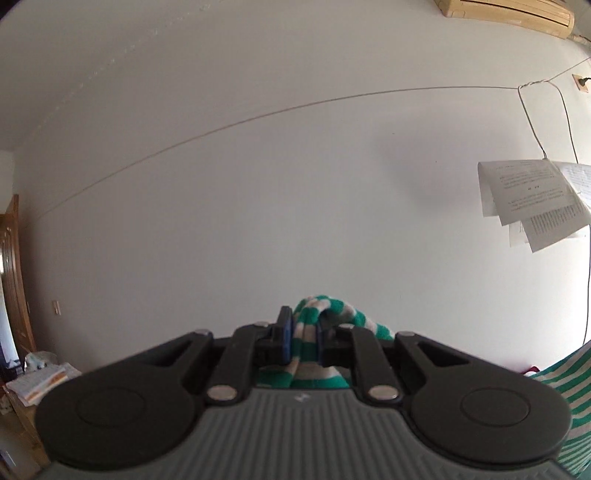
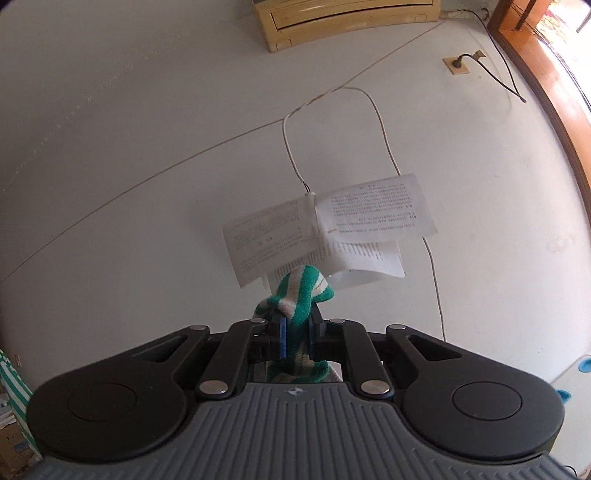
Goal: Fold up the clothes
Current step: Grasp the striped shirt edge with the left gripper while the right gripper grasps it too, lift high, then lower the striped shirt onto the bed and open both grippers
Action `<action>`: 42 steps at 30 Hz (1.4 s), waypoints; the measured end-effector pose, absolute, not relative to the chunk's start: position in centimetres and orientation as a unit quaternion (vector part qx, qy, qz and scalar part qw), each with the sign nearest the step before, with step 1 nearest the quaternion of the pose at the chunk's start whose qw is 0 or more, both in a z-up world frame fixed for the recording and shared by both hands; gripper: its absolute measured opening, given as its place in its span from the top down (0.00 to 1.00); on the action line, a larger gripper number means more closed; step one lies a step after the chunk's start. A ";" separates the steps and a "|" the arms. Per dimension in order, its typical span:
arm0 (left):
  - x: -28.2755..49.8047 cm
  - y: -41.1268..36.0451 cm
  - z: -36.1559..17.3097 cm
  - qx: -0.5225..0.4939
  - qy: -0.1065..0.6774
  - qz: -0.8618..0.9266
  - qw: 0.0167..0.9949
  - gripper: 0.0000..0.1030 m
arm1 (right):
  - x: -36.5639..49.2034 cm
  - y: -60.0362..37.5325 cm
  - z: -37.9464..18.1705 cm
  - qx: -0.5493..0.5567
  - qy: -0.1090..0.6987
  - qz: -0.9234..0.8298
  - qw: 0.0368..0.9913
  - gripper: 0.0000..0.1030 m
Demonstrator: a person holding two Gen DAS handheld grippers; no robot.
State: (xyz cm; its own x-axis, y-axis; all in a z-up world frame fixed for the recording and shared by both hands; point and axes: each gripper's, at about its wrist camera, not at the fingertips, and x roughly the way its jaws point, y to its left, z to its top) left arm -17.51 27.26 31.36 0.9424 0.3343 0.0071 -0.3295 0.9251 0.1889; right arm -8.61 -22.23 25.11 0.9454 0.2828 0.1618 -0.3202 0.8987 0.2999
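A green-and-white striped garment [image 1: 325, 314] bunches up between the blue pads of my left gripper [image 1: 304, 332], which is shut on it and held level toward a white wall. More of the same cloth hangs at the right edge [image 1: 569, 373] of that view. In the right wrist view my right gripper [image 2: 297, 332] is shut on another bunch of the striped garment [image 2: 301, 295], tilted slightly upward. A strip of the cloth also shows at the left edge [image 2: 11, 387]. The rest of the garment hangs below, out of sight.
A thin string [image 1: 258, 114] runs across the white wall, with printed paper sheets [image 2: 328, 229] hanging from a wire loop. An air conditioner [image 2: 347, 18] sits high up. A wooden door [image 1: 14, 277] and a cluttered table [image 1: 40, 380] are at the left; a wooden window frame [image 2: 546, 74] is at the right.
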 end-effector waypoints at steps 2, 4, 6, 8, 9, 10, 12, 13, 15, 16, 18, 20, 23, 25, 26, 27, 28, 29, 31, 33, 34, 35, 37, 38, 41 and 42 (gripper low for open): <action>-16.6 26.7 31.9 0.105 0.015 0.173 0.979 0.86 | -7.6 -21.9 26.0 0.156 -0.056 0.156 0.974 0.89; -14.2 26.8 31.5 0.107 0.036 0.170 0.979 0.86 | -5.6 -21.2 26.3 0.147 -0.046 0.151 0.976 0.89; -10.7 27.5 30.3 0.097 0.072 0.156 0.980 0.86 | -3.0 -20.2 25.9 0.139 -0.027 0.143 0.980 0.89; -6.7 28.3 28.1 0.094 0.106 0.146 0.979 0.86 | 0.3 -19.0 24.5 0.127 -0.005 0.122 0.984 0.89; -4.6 28.5 26.9 0.097 0.121 0.142 0.978 0.86 | 2.2 -18.4 23.8 0.123 0.007 0.110 0.986 0.89; -2.7 28.7 25.6 0.102 0.135 0.141 0.976 0.85 | 4.1 -17.9 22.9 0.120 0.019 0.097 0.988 0.89; 1.7 29.3 22.6 0.104 0.169 0.131 0.971 0.85 | 7.9 -16.8 20.9 0.115 0.044 0.070 0.990 0.89; 3.8 29.6 21.2 0.103 0.187 0.125 0.969 0.85 | 9.8 -16.3 19.9 0.113 0.056 0.056 0.990 0.89; 7.9 30.2 18.3 0.101 0.222 0.112 0.963 0.85 | 13.5 -15.1 17.3 0.107 0.087 0.035 0.990 0.89; 10.1 30.3 16.8 0.098 0.242 0.107 0.959 0.85 | 15.3 -14.4 15.8 0.099 0.104 0.023 0.989 0.89; 14.7 30.3 13.3 0.104 0.286 0.102 0.947 0.74 | 18.9 -12.9 12.6 0.075 0.139 -0.004 0.988 0.88; 19.4 30.5 8.8 0.108 0.346 0.089 0.928 0.71 | 22.4 -11.2 8.8 0.034 0.180 -0.039 0.982 0.68; 24.1 30.9 1.5 0.122 0.448 0.068 0.883 0.68 | 26.3 -8.7 3.1 -0.055 0.259 -0.096 0.960 0.45; 22.8 31.4 -1.9 0.151 0.468 0.067 0.868 0.73 | 26.0 -7.8 0.8 -0.086 0.267 -0.104 0.954 0.46; 22.2 31.5 -2.7 0.168 0.465 0.060 0.867 0.72 | 25.3 -7.7 0.3 -0.090 0.264 -0.091 0.956 0.45; 21.0 31.8 -2.9 0.175 0.464 0.049 0.867 0.71 | 24.4 -7.7 0.0 -0.089 0.266 -0.077 0.957 0.44; 19.7 32.3 -3.1 0.179 0.465 0.039 0.866 0.70 | 23.3 -8.2 0.1 -0.068 0.273 -0.054 0.958 0.44; 18.7 32.9 -2.8 0.169 0.466 0.030 0.868 0.69 | 22.0 -8.8 0.3 -0.038 0.280 -0.027 0.959 0.42; 17.0 34.4 -2.0 0.139 0.467 0.015 0.873 0.59 | 19.3 -10.1 0.6 0.028 0.295 0.031 0.955 0.40; 14.5 35.1 -1.4 0.120 0.459 0.006 0.880 0.43 | 15.9 -11.4 -0.4 0.080 0.316 0.063 0.943 0.27; 13.0 35.0 -1.2 0.118 0.452 0.004 0.884 0.40 | 14.2 -12.0 -0.9 0.103 0.326 0.077 0.937 0.22; 11.4 34.8 -1.5 0.112 0.450 0.003 0.886 0.36 | 12.7 -12.5 -1.7 0.115 0.338 0.082 0.930 0.22; 9.0 34.3 -2.9 0.086 0.467 -0.018 0.880 0.34 | 10.1 -12.6 -4.2 0.124 0.370 0.082 0.917 0.22; 8.3 34.0 -4.1 0.081 0.478 -0.021 0.875 0.33 | 8.8 -12.4 -5.7 0.127 0.386 0.081 0.910 0.22; 6.6 32.7 -8.0 0.073 0.511 -0.025 0.856 0.33 | 6.5 -12.2 -9.8 0.130 0.439 0.069 0.886 0.23; 6.3 32.4 -9.1 0.065 0.519 -0.025 0.852 0.33 | 6.2 -12.2 -10.8 0.140 0.451 0.068 0.879 0.23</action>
